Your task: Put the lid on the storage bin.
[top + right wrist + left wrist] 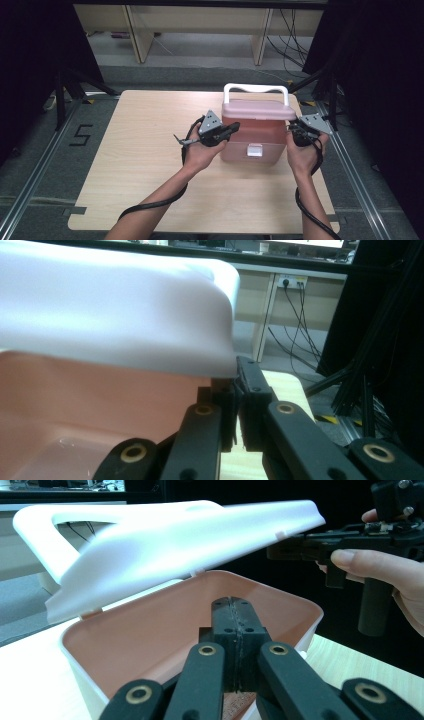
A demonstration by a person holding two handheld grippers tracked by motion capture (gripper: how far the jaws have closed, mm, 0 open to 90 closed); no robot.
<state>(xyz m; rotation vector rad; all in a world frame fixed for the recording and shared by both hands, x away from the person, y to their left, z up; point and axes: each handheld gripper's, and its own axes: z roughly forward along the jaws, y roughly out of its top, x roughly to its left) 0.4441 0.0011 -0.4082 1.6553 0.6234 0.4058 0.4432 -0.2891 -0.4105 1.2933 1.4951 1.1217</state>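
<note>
A pale wooden tabletop with rounded corners (150, 165) stands on grey carpet floor (35, 165) marked with a black "5" (81, 135). Beyond it, beige wooden desk legs (137, 32) and loose black cables (292, 37) sit between black curtains (380, 75).

The box (252, 137) stands on the tabletop (145, 150), right of its middle and toward the far edge. Its lid (257, 109) is tilted up over it. My left claw (231, 128) is at the box's left side, my right claw (291, 131) at its right, under the lid's edge.
</note>
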